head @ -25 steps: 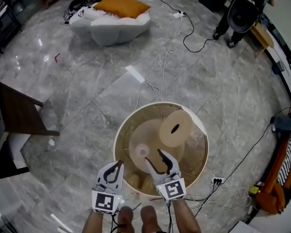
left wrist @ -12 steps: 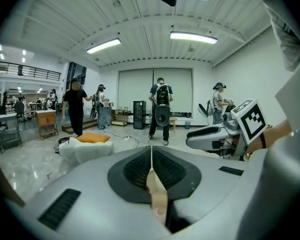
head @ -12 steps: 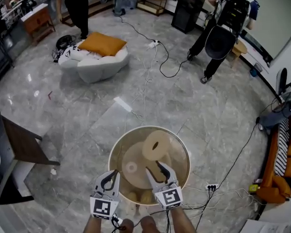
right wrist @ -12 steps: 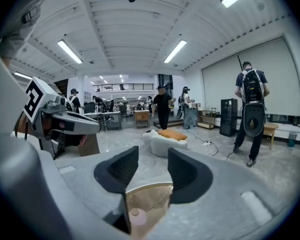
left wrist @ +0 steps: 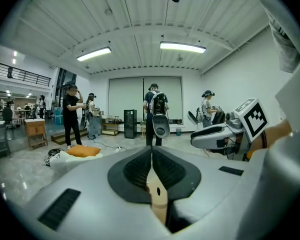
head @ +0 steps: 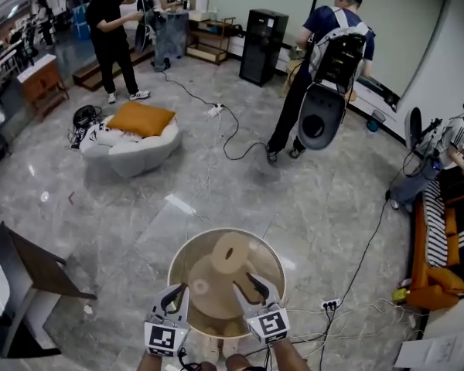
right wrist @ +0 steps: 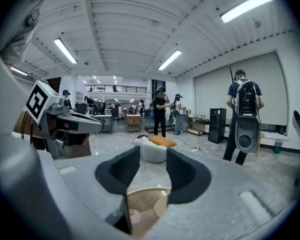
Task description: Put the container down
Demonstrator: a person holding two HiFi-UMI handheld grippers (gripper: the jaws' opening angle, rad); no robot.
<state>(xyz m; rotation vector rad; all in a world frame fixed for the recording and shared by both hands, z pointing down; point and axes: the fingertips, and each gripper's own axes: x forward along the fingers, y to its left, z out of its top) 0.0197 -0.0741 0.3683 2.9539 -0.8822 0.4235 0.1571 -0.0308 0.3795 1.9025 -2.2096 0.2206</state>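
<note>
The container (head: 177, 263) is a round, clear-walled tub standing on the grey marble floor, with a big tan roll (head: 229, 253) and a small roll (head: 200, 286) inside. Both grippers hover over its near rim, apart from it. My left gripper (head: 176, 292) has its pads together with nothing held; in the left gripper view (left wrist: 151, 154) only a thin seam shows between them. My right gripper (head: 251, 283) stands open, its jaws having just been closing, with nothing between them. Below the jaws in the right gripper view (right wrist: 153, 156) the container's rim (right wrist: 142, 190) shows.
A white floor seat with an orange cushion (head: 131, 141) lies at the back left. Cables (head: 216, 126) run across the floor, and a power strip (head: 330, 304) lies right of the container. A dark table (head: 31, 273) stands at left, an orange sofa (head: 433, 261) at right. People (head: 325, 60) stand behind.
Both grippers have lifted up and away from the container, which stays on the floor and now looks smaller. The right jaws have narrowed. The head view has tilted up to show more room.
</note>
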